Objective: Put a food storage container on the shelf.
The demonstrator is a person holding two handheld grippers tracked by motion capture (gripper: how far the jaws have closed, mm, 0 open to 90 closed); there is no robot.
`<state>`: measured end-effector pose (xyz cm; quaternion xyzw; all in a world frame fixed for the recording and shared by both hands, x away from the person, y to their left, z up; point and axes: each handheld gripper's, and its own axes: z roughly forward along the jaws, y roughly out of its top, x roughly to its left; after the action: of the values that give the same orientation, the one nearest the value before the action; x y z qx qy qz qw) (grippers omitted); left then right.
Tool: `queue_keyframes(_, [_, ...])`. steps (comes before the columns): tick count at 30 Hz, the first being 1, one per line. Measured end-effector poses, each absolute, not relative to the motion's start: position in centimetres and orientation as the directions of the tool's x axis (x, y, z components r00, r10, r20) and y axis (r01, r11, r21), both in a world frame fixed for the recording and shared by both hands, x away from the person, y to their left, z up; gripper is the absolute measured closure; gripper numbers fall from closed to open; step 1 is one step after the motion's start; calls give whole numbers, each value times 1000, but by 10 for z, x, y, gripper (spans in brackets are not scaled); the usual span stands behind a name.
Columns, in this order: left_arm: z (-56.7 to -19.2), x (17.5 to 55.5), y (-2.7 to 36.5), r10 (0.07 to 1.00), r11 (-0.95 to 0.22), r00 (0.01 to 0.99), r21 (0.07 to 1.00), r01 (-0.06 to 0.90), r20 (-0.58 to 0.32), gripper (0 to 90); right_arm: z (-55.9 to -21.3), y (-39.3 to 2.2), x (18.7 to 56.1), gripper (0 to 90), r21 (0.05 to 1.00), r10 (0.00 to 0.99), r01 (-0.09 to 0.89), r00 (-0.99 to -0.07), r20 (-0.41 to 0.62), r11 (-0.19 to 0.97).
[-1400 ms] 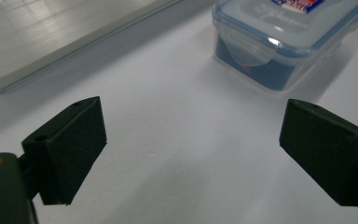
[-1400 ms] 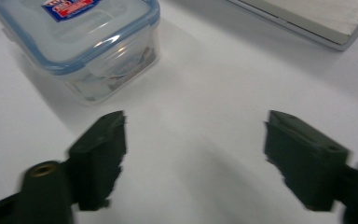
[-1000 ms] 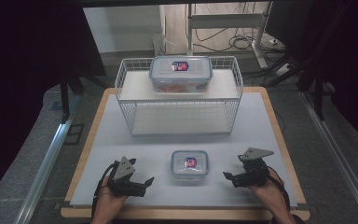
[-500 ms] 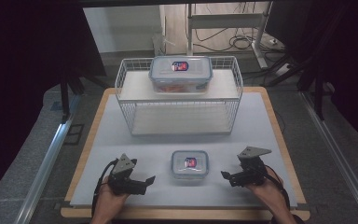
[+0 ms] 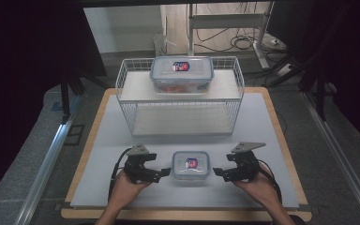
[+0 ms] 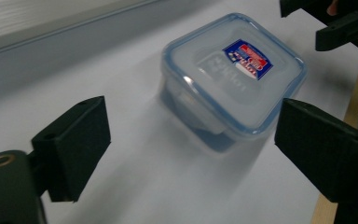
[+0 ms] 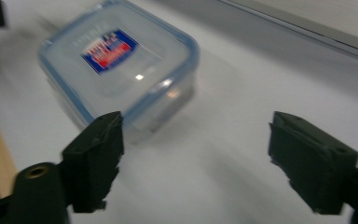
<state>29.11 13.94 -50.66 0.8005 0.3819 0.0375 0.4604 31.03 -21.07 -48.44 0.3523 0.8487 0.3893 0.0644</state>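
At the bottom of the high view, the person's two hands hold the claws low over the white bench (image 5: 262,117). The left claw (image 5: 161,172) sits at lower centre-left with its jaws spread apart and empty. The right claw (image 5: 219,172) sits at lower centre-right, jaws likewise parted and holding nothing. Between them, just beside each claw's tips, a small square food container (image 5: 191,165) with a blue-rimmed clear lid and a red-and-blue label rests flat on the bench. In the left claw's own view the container (image 6: 233,77) lies ahead, toward the upper right; in the right claw's view it (image 7: 119,63) lies at upper left. Farther up the frame stands a white wire rack (image 5: 180,96), and on its top shelf rests a larger lidded container (image 5: 182,74).
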Motion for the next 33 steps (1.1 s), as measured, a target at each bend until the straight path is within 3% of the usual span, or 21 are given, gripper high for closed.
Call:
queue_keyframes(6, [-508, 303, 119, 631, -329, 721, 742, 584, -287, 163, -487, -194, 320, 247, 686, 609, 569, -760, 228, 454])
queue_keyframes(14, [-526, 319, 119, 572, -296, 681, 659, 691, -458, 137, -500, -185, 338, 211, 616, 584, 654, -729, 358, 438])
queue_keyframes(22, [-526, 319, 114, 541, -297, 674, 635, 713, -504, 222, -506, -177, 342, 253, 576, 538, 692, -713, 449, 436])
queue_keyframes(29, [-521, 308, 114, 553, -319, 698, 658, 682, -455, 290, -502, -186, 336, 390, 600, 532, 683, -718, 448, 416])
queue_keyframes(33, [-520, 301, 119, 543, -314, 703, 666, 677, -459, 380, -500, -194, 330, 507, 627, 526, 679, -717, 457, 382])
